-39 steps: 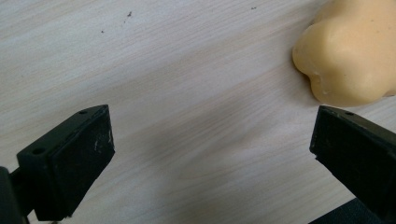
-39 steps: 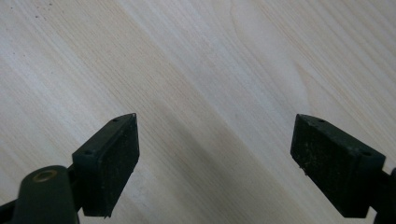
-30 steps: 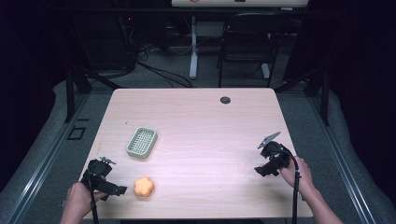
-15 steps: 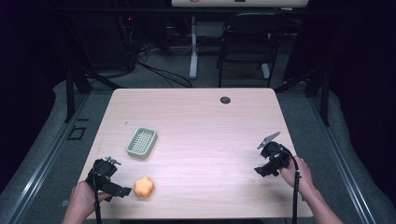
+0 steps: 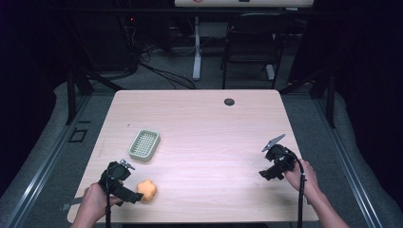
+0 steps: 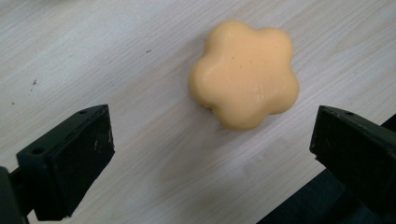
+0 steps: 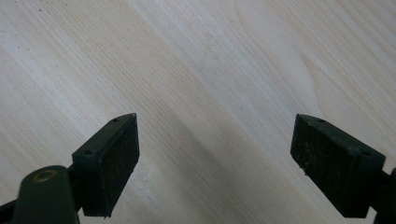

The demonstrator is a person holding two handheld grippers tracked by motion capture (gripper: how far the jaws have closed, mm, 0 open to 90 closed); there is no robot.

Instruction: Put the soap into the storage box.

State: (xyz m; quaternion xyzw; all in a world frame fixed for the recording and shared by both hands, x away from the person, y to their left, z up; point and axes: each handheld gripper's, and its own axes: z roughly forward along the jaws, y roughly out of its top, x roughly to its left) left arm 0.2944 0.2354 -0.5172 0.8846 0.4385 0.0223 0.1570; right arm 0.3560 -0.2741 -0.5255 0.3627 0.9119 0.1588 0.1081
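Observation:
An orange flower-shaped soap (image 5: pixel 147 190) (image 6: pixel 244 73) lies flat on the wooden table near its front left edge. My left gripper (image 5: pixel 127 187) (image 6: pixel 212 151) sits just left of it, open, its jaws spread wide with the soap a little beyond their tips and touching neither. A pale green slotted soap dish (image 5: pixel 144 145) rests farther back on the left. My right gripper (image 5: pixel 270 166) (image 7: pixel 215 158) hovers low over bare wood at the front right, open with nothing between its jaws.
A small dark round disc (image 5: pixel 229 101) lies near the table's far edge. The table's front edge (image 5: pixel 190 221) runs right by both hands. Chairs and cables stand on the floor beyond the table.
My left gripper has crept rightward toward the soap, which has stayed in place. The right gripper has barely moved.

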